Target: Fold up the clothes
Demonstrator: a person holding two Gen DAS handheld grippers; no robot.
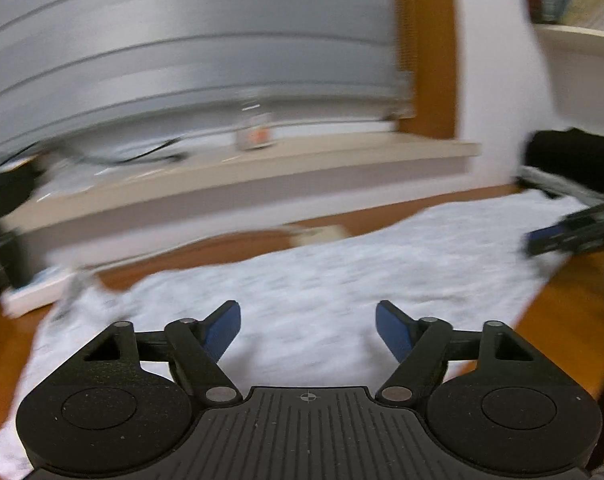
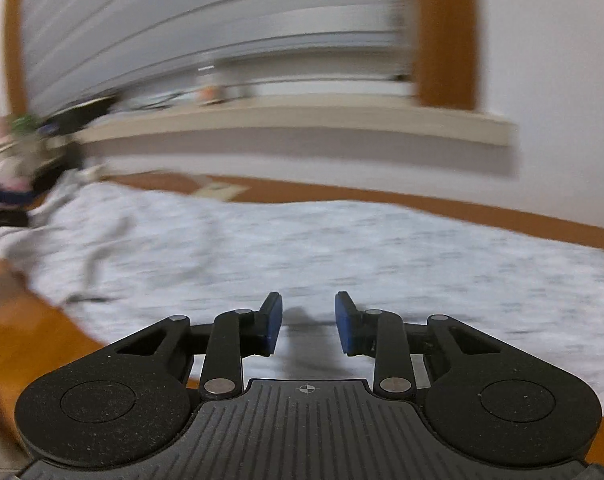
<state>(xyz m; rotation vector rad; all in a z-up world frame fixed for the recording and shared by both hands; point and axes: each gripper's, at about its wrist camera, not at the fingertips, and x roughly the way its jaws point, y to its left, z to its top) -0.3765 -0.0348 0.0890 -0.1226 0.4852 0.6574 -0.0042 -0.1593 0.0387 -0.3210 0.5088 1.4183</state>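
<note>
So both tools were caught empty here. The left tool [image 1: 308,326] sat at 6 o'clock in its own view with the blue pads spread wide and nothing between them, just hovering over the grey garment [image 1: 342,280]. The right tool [image 2: 308,322] had its pads a good bit closer together, but there was still a clear gap showing bare fabric and a shadow, so no grip on anything.

The garment [image 2: 342,248] was spread mostly flat on the wooden tabletop [image 1: 558,312], running from about 7 o'clock across to 3 o'clock in the left view. Makes sense to me: you lay it out flat first so the edges are easy to find for a fold. Over at 9 o'clock in the right view it bunched up into a rumpled sleeve or corner [image 2: 86,240], and my guess is that's the bit still needing attention.

You could see the right tool poking in at 3 o'clock of the left view, over the garment's far edge. Each tool seemed to be working its own side.

Beyond that, a pale ledge [image 1: 262,168] and a blurry blind [image 1: 182,40] at 12 o'clock. Everything far off was too smeared to say more.
</note>
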